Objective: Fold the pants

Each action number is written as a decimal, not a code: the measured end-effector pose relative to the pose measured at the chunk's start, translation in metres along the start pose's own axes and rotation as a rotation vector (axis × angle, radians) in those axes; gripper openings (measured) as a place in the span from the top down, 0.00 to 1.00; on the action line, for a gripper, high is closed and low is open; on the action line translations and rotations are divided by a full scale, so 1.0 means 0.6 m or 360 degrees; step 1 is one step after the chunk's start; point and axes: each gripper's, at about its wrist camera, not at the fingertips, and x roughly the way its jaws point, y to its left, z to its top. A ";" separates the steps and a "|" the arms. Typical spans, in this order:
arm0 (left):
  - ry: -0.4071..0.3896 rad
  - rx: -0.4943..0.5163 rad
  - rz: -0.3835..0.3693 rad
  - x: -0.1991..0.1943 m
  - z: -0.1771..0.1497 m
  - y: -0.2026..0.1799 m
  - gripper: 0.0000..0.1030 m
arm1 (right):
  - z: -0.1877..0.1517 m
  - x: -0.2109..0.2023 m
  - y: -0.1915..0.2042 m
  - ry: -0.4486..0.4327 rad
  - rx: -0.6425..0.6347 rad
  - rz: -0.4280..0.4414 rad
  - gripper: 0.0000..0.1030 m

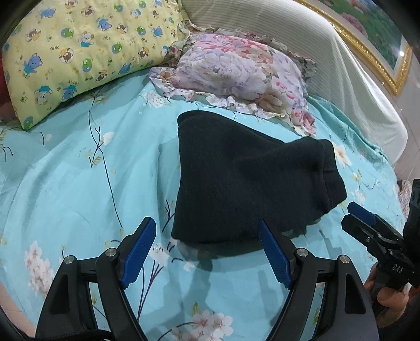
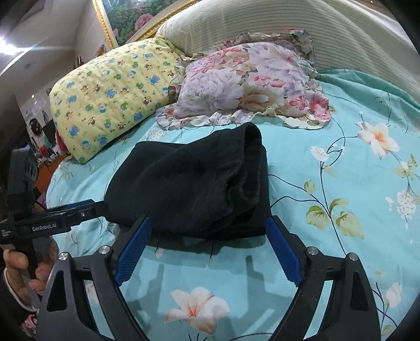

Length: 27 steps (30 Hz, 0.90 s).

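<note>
A: A plain black knit pair of pants is noted, no pattern seen; the turquoise bedsheet is printed with white-pink blossoms and thin dark stems.

B: Confirmed. A yellow pillow printed with blue and green bears; a ruffled pillow in lilac-pink florals; a cream ribbed headboard cover. Blue ridged pads are recorded on black gripper fingers.

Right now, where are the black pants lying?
In both wrist views the black pants lie folded mid-frame on the turquoise floral sheet, just in front of the floral pillow and ahead of both open grippers.
</note>
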 end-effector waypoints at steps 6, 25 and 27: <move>-0.0001 0.0064 0.0066 -0.006 -0.018 -0.012 0.21 | -0.018 -0.003 0.019 -0.0010 -0.0060 -0.0039 0.11; 0.0042 0.0190 0.0203 0.023 -0.053 -0.038 0.19 | -0.045 0.025 0.043 0.0055 -0.0134 -0.0076 0.07; 0.0037 0.0183 0.0213 0.025 -0.052 -0.036 0.19 | -0.045 0.026 0.042 0.0041 -0.0133 -0.0078 0.07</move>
